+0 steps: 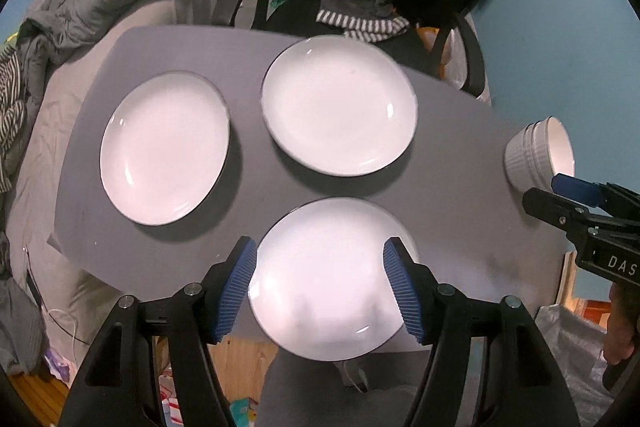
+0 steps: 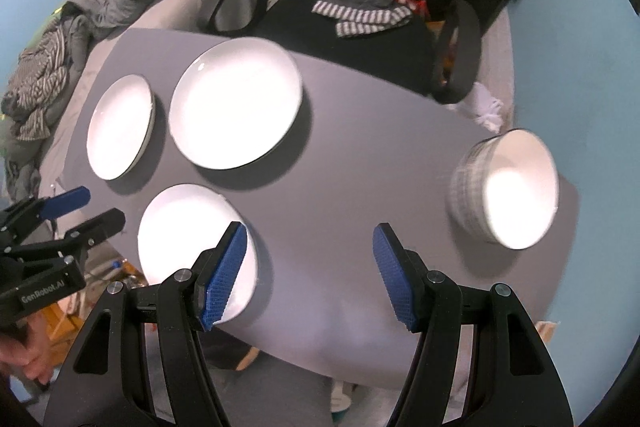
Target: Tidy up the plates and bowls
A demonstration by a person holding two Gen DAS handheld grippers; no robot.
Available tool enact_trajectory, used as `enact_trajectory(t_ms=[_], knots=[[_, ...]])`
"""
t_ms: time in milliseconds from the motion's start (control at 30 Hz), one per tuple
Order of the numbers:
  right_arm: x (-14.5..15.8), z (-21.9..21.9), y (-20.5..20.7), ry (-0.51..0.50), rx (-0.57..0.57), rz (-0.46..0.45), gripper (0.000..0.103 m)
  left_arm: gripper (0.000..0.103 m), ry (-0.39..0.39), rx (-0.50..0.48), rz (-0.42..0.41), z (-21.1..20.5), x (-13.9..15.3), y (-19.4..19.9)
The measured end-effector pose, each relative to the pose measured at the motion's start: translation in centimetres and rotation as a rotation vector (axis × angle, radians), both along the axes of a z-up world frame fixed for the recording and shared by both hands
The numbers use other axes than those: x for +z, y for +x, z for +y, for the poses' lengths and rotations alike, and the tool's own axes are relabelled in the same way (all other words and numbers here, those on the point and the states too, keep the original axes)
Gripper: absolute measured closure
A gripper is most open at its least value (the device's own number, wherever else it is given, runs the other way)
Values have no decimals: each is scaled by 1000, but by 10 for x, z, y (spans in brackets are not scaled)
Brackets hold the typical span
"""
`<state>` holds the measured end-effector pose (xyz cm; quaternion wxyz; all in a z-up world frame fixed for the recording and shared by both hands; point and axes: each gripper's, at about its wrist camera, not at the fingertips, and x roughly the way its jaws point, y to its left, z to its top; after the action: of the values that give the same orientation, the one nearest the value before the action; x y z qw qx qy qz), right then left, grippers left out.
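Both the left gripper (image 1: pixel 320 283) and right gripper (image 2: pixel 308 275) hover with jaws apart over the table (image 2: pixel 360 167), three plates (image 1: pixel 340 105) at ten o'clock, bowl (image 2: pixel 506 187) at two.

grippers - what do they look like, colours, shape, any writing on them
Both are the same build: black plastic frames with angular, triangular cut-outs and round silver bolts at the joints. Each finger ends in a blue ribbed pad. The left gripper carries white "GenRobot.AI" lettering on its body, seen from the right wrist view; the right gripper shows white letters "DAS", cut off at the frame edge. A bare hand holds the left one.
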<state>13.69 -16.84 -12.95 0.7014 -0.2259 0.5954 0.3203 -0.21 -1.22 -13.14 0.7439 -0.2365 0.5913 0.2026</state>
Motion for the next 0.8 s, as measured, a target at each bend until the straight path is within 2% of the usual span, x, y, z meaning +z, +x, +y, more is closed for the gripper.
enact_trajectory(t_ms=[333, 533, 800], knots=[[-62, 14, -23, 26, -12, 91, 38, 36, -54, 4, 66, 21, -52, -26], [-96, 21, -32, 20, -14, 99, 38, 36, -67, -17, 93, 25, -83, -34], [-115, 22, -40, 36, -12, 105, 38, 36, -93, -42, 107, 23, -112, -45]])
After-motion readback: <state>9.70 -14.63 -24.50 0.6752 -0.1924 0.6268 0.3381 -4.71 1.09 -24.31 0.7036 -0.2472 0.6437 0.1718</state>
